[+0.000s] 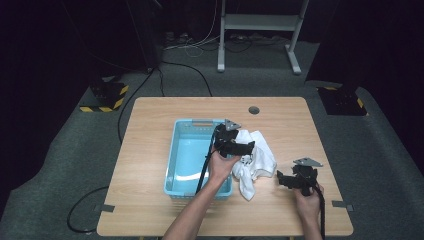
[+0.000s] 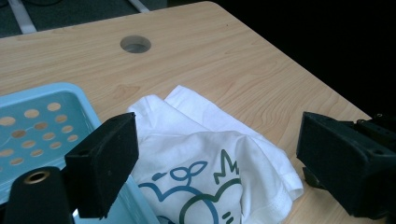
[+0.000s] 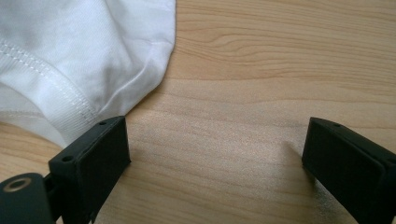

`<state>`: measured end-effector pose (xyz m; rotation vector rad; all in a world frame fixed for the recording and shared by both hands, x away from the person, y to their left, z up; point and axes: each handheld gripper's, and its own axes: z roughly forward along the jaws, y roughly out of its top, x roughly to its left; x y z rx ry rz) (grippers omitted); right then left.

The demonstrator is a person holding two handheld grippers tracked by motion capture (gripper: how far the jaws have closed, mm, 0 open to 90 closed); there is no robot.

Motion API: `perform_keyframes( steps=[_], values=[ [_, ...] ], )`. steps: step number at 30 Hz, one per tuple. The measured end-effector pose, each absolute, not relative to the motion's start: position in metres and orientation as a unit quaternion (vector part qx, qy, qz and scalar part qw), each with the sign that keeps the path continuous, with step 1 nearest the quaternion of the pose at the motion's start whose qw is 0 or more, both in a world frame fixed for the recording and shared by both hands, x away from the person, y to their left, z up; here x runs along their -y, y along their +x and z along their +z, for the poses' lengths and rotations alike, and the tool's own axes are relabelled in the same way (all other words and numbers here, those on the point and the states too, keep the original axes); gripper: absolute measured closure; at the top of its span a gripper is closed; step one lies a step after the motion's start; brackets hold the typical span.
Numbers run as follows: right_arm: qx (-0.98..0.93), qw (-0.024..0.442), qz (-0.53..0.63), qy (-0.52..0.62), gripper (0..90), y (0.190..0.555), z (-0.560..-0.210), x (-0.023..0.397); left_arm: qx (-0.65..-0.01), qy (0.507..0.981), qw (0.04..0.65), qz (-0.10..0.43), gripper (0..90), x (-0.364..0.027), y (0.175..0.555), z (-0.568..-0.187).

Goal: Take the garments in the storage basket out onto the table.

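While the crumpled white cotton T-shirt with a blue and green printed design point(image 1: 254, 159) lies on the pale wooden surface point(image 1: 150, 125), just off the 3 o'clock side of the light blue perforated plastic basket point(image 1: 184, 155), the left gripper point(image 1: 250, 146) hangs right above it. Its jaws stand wide apart, released, nothing pinched between them! From the left gripper view the T-shirt point(image 2: 210, 163) spreads in the gap below the jaws, print facing up, one edge touching the basket's wall point(image 2: 42, 121). The left gripper point(image 2: 217, 163) points toward 3 o'clock in the high view, its black cable trailing back across the basket toward 6 o'clock.

Over at 4 o'clock from the shirt, the right gripper point(image 1: 281, 179) sits low over the surface, aimed toward 9 o'clock at the cloth. Jaws open here too, holding nothing. The right gripper view shows bare wood grain between the jaws, and the shirt's hemmed edge point(image 3: 79, 60) lies at 11 o'clock, just beside one jaw; whether it touches that jaw I cannot tell. The right gripper point(image 3: 215, 158) stays clear of the fabric between its pads.

The basket itself sits left of centre on the surface, its inside showing only a blue floor. A small round cable hole point(image 1: 254, 110) marks the surface at 12 o'clock from the shirt.
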<state>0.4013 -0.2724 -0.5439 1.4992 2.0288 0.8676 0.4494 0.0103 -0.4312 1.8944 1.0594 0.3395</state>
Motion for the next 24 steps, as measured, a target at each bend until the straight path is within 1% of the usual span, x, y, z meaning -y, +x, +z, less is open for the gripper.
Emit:
perform_keyframes(
  steps=[24],
  values=[
    [-0.739, 0.235, 0.316, 0.546, 7.1, 0.401, -0.544, 0.272, -0.430, 0.764, 0.457, 0.150, 11.9, -0.030, 0.444, -0.425]
  ],
)
